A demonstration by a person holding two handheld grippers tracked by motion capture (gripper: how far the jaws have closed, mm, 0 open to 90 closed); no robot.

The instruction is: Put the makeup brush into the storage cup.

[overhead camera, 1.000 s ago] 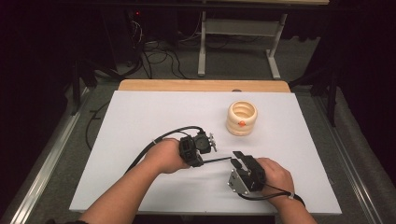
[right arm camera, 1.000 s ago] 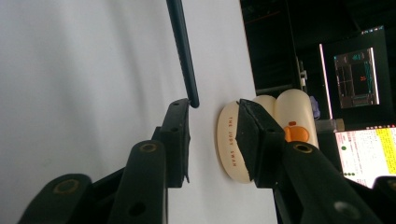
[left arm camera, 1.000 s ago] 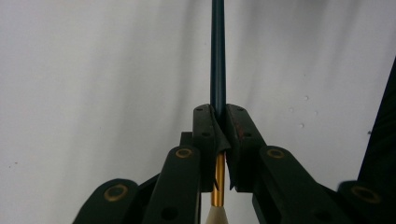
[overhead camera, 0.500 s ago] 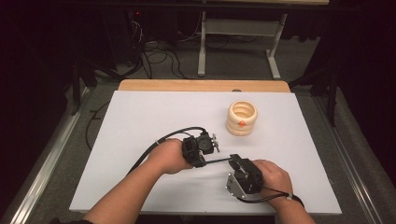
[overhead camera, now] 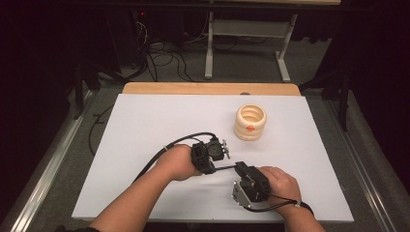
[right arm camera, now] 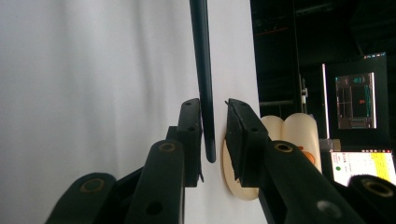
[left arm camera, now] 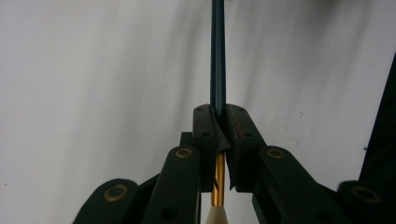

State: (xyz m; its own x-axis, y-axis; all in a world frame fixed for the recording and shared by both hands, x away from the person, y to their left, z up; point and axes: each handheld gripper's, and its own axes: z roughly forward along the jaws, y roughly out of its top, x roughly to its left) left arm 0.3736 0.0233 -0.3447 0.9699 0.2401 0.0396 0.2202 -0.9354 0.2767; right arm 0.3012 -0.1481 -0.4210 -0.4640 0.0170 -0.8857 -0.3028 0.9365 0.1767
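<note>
**Paintbrush bridged between two grippers near the table's front edge**

A slim dark-handled paintbrush [overhead camera: 225,167] lies level just above the white table [overhead camera: 145,125], spanning the short gap between the two hand-held grippers. The left gripper [overhead camera: 226,151] sits roughly at the centre of the table's near half; the right gripper [overhead camera: 240,169] is just beside it, toward four o'clock.

In the left gripper view, the left gripper [left arm camera: 219,135] is clenched on the paintbrush [left arm camera: 218,60]: both pads press on the shaft just ahead of the gold ferrule [left arm camera: 218,179], with the pale bristle tip [left arm camera: 215,215] showing below the ferrule at six o'clock. The dark handle runs straight up toward twelve o'clock.

In the right gripper view, the rounded end of the handle [right arm camera: 204,79] hangs between the jaws of the right gripper [right arm camera: 214,135]. These jaws have just been closing, with the handle end between them; the left pad [right arm camera: 192,135] lies against the shaft, while a clear gap remains to the right pad [right arm camera: 238,140], so the grasp is not yet complete.

A cream ribbed holder [overhead camera: 250,122] of stacked rings, with a small orange mark on its side, stands well apart from the grippers, at about one o'clock from them. Its side [right arm camera: 289,140] shows behind the right jaw in the right gripper view.
</note>
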